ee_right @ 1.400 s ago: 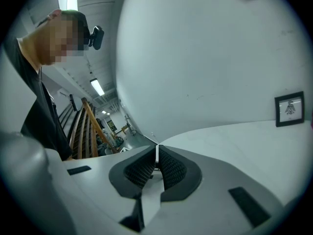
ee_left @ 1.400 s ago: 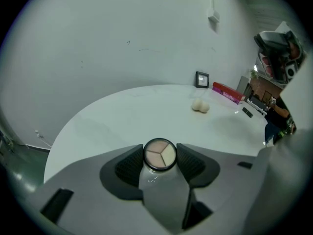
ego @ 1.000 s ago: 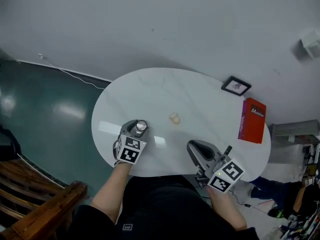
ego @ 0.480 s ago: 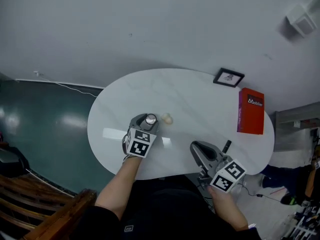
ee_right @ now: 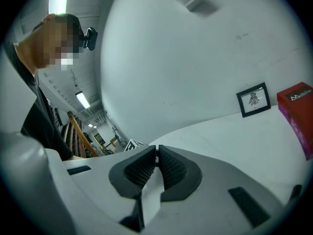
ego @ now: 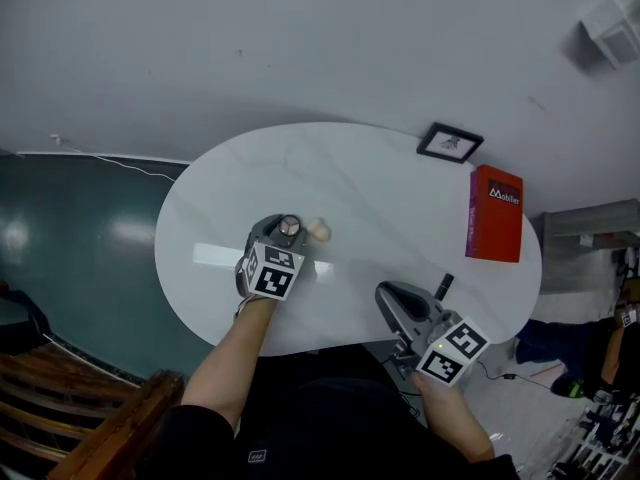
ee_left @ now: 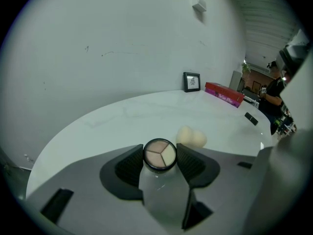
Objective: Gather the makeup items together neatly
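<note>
Head view, left gripper (ego: 282, 234): clamped on the round eyeshadow compact (ego: 289, 226), centre-left of the white table (ego: 380, 183).
Head view, makeup sponge (ego: 318, 230): just right of the compact, nearly touching; the left hand is far nearer.
Head view, right gripper (ego: 398, 300): lower right, with a slim black stick (ego: 443, 286) just beside it, its long axis tilting up-right.
Left gripper view, compact: pinched between both pads, lower centre. The sponge sits just beyond the right pad, so a short nudge up-right should pair them.
Right gripper view, jaws: pressed together, nothing between.
</note>
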`<state>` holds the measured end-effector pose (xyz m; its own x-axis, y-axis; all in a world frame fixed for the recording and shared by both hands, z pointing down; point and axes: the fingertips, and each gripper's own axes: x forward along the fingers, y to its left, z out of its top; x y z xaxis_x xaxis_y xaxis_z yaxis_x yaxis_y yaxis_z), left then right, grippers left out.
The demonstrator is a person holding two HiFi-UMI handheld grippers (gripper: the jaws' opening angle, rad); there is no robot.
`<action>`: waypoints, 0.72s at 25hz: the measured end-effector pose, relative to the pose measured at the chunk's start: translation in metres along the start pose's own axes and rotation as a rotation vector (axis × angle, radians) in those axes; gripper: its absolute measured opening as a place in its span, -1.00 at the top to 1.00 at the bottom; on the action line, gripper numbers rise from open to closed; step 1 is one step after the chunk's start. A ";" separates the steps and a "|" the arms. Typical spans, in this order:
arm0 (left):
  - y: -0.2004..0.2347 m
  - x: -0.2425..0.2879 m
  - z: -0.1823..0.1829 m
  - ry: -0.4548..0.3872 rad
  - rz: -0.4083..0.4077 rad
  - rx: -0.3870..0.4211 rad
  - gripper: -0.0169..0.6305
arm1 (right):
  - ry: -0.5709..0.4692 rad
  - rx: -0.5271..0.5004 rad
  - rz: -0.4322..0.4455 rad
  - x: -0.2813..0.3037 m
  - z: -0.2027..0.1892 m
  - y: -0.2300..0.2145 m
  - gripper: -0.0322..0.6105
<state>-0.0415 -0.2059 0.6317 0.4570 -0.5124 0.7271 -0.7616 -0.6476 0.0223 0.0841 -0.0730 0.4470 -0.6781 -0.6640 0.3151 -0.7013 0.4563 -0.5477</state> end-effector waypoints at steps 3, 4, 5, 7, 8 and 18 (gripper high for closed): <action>0.000 0.001 -0.007 0.013 0.018 0.000 0.27 | 0.005 -0.004 0.004 -0.002 0.002 -0.002 0.78; 0.000 0.001 -0.008 0.015 0.026 0.001 0.27 | 0.007 -0.007 0.006 -0.003 0.003 -0.002 0.78; 0.000 0.001 -0.009 0.014 0.033 0.001 0.27 | 0.011 -0.011 0.009 -0.003 0.004 -0.002 0.78; 0.000 0.001 -0.010 0.011 0.044 0.003 0.27 | 0.018 -0.018 0.016 -0.004 0.005 -0.002 0.78; 0.000 0.000 -0.010 0.009 0.048 0.005 0.27 | 0.021 -0.022 0.019 -0.004 0.005 -0.002 0.78; 0.007 -0.006 -0.017 -0.005 0.084 -0.014 0.26 | 0.042 -0.057 0.048 -0.004 0.006 0.011 0.78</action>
<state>-0.0574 -0.1981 0.6390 0.3935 -0.5677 0.7230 -0.8038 -0.5941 -0.0290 0.0804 -0.0694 0.4351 -0.7190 -0.6156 0.3226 -0.6784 0.5208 -0.5183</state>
